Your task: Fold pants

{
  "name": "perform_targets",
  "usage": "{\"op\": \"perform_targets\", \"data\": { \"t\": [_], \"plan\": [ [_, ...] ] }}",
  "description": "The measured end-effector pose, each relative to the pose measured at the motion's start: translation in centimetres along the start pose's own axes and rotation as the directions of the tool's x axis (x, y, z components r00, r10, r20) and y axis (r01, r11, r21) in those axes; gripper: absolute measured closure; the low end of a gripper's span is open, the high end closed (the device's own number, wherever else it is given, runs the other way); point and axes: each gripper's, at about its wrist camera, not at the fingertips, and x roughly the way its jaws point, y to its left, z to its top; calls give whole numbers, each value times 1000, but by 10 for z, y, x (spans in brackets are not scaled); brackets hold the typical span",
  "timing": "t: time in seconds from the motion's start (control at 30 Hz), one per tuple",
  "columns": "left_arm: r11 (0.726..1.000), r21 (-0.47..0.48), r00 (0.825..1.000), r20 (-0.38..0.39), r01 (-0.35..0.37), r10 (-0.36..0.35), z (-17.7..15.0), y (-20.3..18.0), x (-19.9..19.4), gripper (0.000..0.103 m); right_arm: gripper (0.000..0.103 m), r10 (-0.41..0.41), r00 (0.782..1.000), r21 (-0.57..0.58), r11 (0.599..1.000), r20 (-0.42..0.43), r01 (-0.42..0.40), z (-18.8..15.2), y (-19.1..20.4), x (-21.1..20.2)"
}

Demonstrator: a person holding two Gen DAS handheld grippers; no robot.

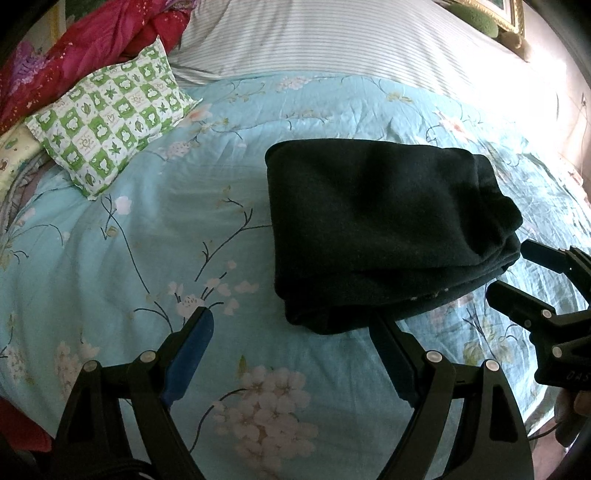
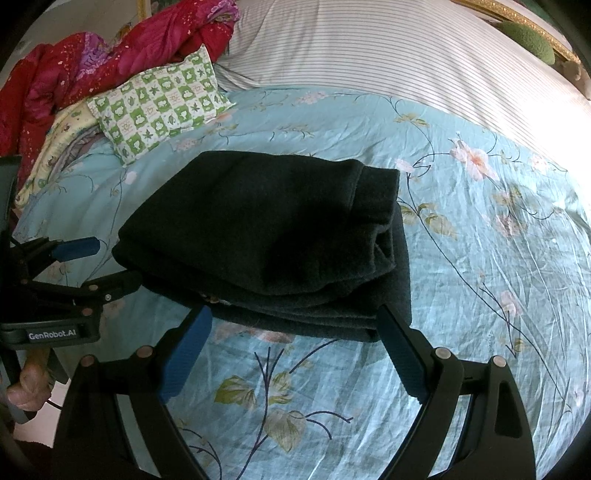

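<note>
Dark pants (image 1: 380, 225) lie folded in a thick stack on the light blue floral bedspread (image 1: 147, 229); they also show in the right wrist view (image 2: 266, 236). My left gripper (image 1: 291, 317) is open and empty, just in front of the stack's near left edge. My right gripper (image 2: 295, 317) is open and empty, its fingertips at the stack's near edge. The right gripper also shows at the right of the left wrist view (image 1: 506, 273), open beside the stack. The left gripper shows at the left of the right wrist view (image 2: 114, 262), open beside the stack.
A green-and-white checked pillow (image 1: 110, 118) lies at the far left of the bed, with red bedding (image 1: 55, 62) behind it. A striped sheet (image 1: 332, 40) covers the far part of the bed. A gold picture frame (image 1: 506, 14) stands at the far right.
</note>
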Motion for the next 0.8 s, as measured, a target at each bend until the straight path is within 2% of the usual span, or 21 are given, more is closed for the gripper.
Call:
{"op": "perform_targets", "data": {
  "t": [0.8],
  "plan": [
    [1000,-7,1000,31,-5,5,2,-2,-13,16,12,1,1000,5,1000,30,-1,7,6,-9]
  ]
}}
